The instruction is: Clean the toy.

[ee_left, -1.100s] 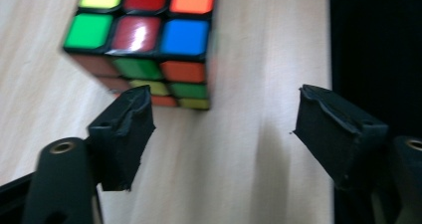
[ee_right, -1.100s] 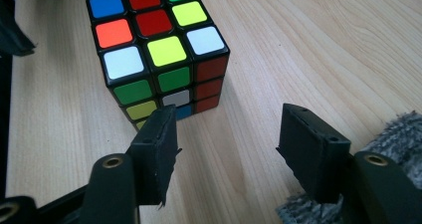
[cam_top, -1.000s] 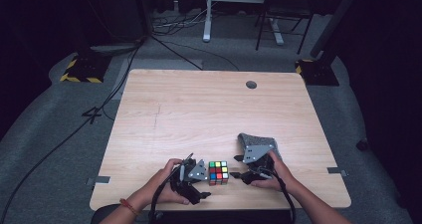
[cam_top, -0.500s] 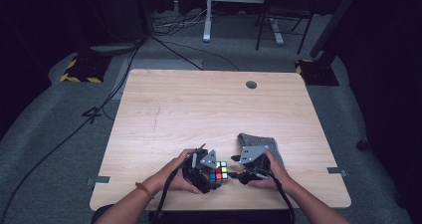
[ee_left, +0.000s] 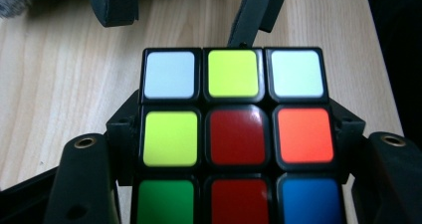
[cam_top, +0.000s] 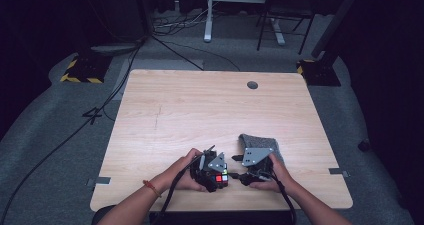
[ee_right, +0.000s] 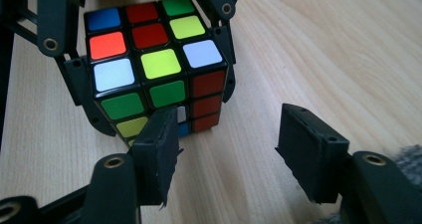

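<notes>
A scrambled puzzle cube is seen near the front edge of the wooden tabletop, between the two hands. It is clamped by the left hand-held gripper, whose jaws have just been closing and are now pressed against two opposite sides of the cube. In the left gripper view the cube is shown close up between the black jaws, with white, yellow and white stickers along the far row, yellow, red and orange in the middle row, and green, red and blue nearest the camera.

The right hand-held gripper is held just beside the cube, on its right as seen from the high view. Its jaws are spread apart with nothing between them; in the right gripper view bare wood is seen in the gap, and the cube is seen just ahead of the left-hand jaw, with the other gripper's jaws gripping its sides. Whether that jaw touches the cube cannot be told.

A grey cloth is seen lying on the tabletop just behind the right hand. A round hole is visible near the far edge of the tabletop.
</notes>
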Available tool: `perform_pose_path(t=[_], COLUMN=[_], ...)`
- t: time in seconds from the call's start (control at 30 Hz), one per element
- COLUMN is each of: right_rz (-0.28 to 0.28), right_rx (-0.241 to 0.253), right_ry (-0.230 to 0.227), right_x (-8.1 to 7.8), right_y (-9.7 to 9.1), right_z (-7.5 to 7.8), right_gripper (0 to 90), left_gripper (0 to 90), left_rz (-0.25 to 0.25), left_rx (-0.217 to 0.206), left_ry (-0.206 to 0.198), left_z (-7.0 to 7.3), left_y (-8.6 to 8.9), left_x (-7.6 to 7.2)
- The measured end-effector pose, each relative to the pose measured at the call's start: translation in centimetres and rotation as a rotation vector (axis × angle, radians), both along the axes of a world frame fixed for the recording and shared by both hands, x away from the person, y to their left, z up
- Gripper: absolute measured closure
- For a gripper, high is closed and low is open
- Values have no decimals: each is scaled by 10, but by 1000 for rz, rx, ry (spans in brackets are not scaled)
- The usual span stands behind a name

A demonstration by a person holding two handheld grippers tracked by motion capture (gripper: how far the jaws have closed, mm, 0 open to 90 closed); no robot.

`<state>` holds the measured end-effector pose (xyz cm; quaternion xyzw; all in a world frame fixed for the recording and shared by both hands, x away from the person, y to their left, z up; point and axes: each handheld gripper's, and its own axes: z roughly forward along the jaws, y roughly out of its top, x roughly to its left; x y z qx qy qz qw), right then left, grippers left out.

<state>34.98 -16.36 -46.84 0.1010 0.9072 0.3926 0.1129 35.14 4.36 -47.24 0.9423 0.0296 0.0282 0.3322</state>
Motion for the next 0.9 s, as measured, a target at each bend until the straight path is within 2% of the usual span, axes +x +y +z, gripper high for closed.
perform_pose_path(t=[0.07,0.23,0.3,0.4,0.5,0.53,0.6,0.63,0.7,0.77,0.8,0.9], right_rz=[-3,-16,-3,0,-4,-16,-34,-45,-55,-63,-63,-69], right_rx=[32,45,93,80,89,90,96,91,79,47,25,-39], right_ry=[-7,-33,-16,-76,-81,-86,-84,-83,-71,-53,-38,-15], right_x=[-1,-3,-4,-9,-10,-9,-7,-6,-4,-3,-2,2], right_y=[-2,-2,-3,-1,-1,-3,-7,-9,-12,-15,-15,-16], right_z=[5,13,16,24,29,31,33,34,32,27,24,15], right_gripper=[425,431,431,431,424,426,426,426,426,428,430,436], left_gripper=[321,326,327,327,328,329,330,330,330,330,330,331], left_rz=[-3,-2,-16,-18,-23,-9,-8,-6,-2,15,21,14], left_rx=[-16,-25,-19,-23,-59,-94,-133,-138,-119,-141,-144,-174], left_ry=[4,-26,-44,-74,-101,-99,-107,-109,-108,-71,-66,-83], left_z=[3,8,9,10,13,14,16,16,13,9,9,13], left_y=[-1,-5,-8,-11,-9,-7,-2,1,7,14,16,18], left_x=[1,2,0,-2,-2,-2,-1,-1,1,5,4,2])
